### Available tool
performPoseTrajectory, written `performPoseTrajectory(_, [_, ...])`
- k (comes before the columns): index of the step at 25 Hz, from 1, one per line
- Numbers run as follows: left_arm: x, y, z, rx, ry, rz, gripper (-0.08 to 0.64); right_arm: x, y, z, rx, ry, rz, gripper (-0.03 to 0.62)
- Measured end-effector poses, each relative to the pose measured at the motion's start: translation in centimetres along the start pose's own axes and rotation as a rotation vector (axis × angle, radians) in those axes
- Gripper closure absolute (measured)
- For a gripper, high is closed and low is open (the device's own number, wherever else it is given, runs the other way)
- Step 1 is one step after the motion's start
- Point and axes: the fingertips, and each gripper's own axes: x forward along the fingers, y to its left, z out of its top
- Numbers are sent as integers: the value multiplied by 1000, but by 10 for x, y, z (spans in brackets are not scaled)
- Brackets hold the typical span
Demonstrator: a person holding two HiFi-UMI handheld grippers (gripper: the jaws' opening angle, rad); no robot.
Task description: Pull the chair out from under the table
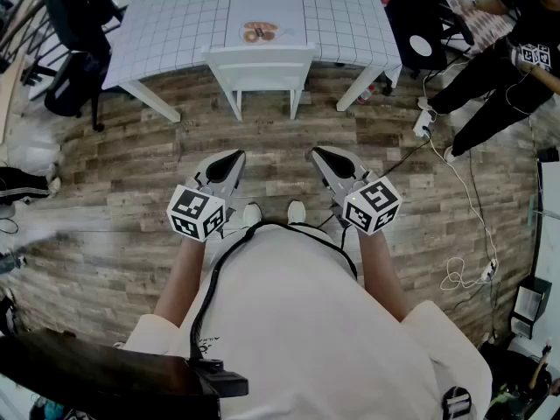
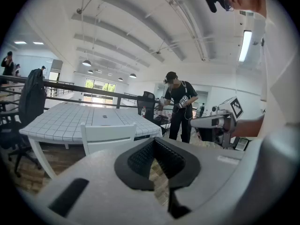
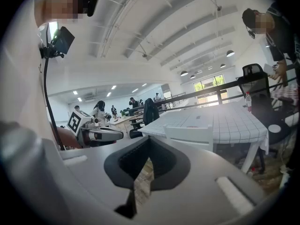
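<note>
Nearest the lens, a white shirt [image 1: 297, 322] is seen, and beyond it two grey grippers are held side by side above the brown wood-plank floor [image 1: 105, 191]. The jaws of the left gripper [image 1: 234, 157] and of the right gripper [image 1: 320, 153] are pressed together, with nothing gripped. Well ahead of them, the white straight-backed chair [image 1: 260, 64] is tucked against the white grid-patterned table [image 1: 175, 16], its seat under the tabletop.

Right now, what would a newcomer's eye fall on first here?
The white chair stands tucked under the white gridded table at the top of the head view. Nearer, the left gripper and the right gripper hang over the wooden floor, both shut, empty and short of the chair.
</note>
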Motion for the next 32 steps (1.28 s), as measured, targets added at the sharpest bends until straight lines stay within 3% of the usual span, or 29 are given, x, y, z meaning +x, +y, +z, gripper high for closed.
performPoseTrajectory(8, [-11, 6, 0, 15, -6, -15, 552, 8, 12, -1, -21, 12, -21, 588])
performPoseTrajectory(22, [-57, 39, -20, 4, -5, -44, 552, 28, 49, -8, 66, -31, -46, 587])
performPoseTrajectory(26, [-67, 52, -25, 13, 0, -59, 552, 36, 55, -9, 21, -33, -100, 587])
performPoseTrajectory(32, [-75, 70, -29, 21, 17, -83, 552, 44, 57, -11, 53, -39, -142, 588])
